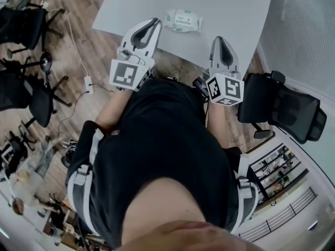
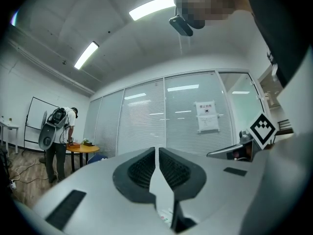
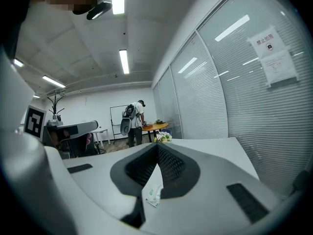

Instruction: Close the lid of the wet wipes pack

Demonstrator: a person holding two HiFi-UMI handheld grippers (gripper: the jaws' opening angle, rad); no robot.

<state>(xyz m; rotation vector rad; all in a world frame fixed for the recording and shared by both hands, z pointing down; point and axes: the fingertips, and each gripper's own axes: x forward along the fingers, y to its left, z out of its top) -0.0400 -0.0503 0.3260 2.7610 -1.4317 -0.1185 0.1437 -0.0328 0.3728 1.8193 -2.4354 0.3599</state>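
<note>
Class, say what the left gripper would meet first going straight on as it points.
Nothing near: the left gripper aims over the pack and table; probably the glass wall far ahead.

Ahead of me at twelve o'clock stands a pale grey table (image 1: 235, 4). The wet wipes pack (image 1: 182, 20) lies flat on it, near its six o'clock edge.

Grey table (image 1: 235, 4); black chair (image 1: 282, 106); wooden floor (image 1: 86, 33).

R tongs (image 3: 157, 147) closed, pack (image 3: 153, 195) beyond
</note>
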